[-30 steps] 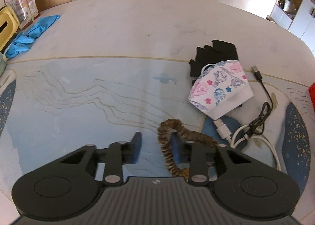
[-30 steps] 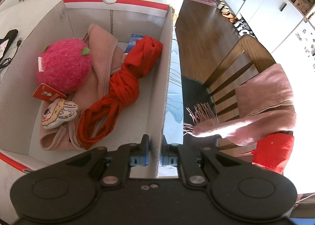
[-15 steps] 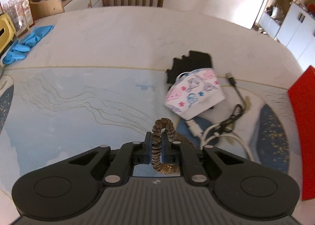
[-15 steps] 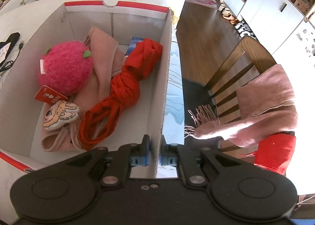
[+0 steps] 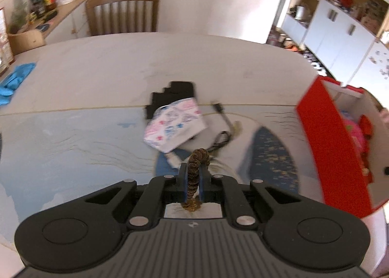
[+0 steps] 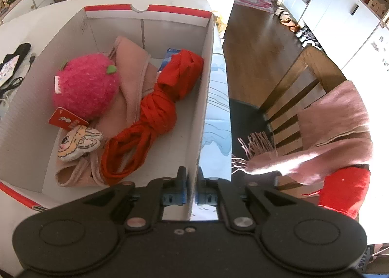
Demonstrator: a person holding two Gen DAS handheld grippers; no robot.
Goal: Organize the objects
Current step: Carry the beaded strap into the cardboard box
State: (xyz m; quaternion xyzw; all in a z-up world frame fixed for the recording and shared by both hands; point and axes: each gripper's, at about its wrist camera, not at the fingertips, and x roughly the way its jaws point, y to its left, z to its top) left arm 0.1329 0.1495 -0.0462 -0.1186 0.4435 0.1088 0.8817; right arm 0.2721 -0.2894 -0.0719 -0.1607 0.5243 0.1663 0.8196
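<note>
Left gripper [image 5: 194,177] clamped on your brown scrunchie [image 5: 195,175].
Its ruffled loop arches above the pads; your right gripper [image 6: 192,186] pinches the box wall [image 6: 203,117].

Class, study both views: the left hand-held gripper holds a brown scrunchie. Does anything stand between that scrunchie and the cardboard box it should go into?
Only the box's own red near wall: the scrunchie, clamped in the left hand-held gripper, must clear its rim. Nothing visible stands on the table between them. The right hand-held gripper pinches the far wall.
</note>
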